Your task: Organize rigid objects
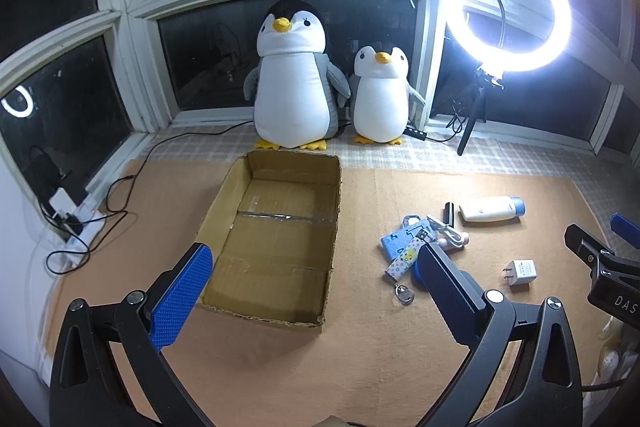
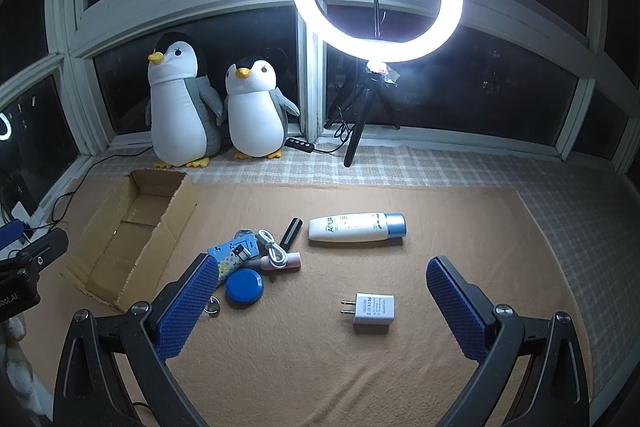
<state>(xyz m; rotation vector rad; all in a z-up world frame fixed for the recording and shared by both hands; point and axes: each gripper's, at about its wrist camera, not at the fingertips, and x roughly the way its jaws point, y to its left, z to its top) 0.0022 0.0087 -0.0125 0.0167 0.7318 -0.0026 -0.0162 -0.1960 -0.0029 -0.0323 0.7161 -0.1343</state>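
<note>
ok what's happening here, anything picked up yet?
Nothing yet. A person holds two claws over an orange mat, both open and empty. The cardboard box is empty. The sunscreen bottle, white charger, black tube, blue round lid and a small pile with a white cable all lie loose on the mat. The right claw hovers nearest the charger; the left claw is by the box.

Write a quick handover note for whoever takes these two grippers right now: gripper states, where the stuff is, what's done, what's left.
Left gripper: open, holding nothing, hovering over the cardboard box.
Right gripper: open, holding nothing, above the white charger.
Box: nothing in it, so nothing sorted yet.
On the orange mat, right of the box: lotion bottle, black tube, blue round lid, charger, and a cluttered pile with a white cable.
Left: move every item into the box; the charger looks nearest.
</note>
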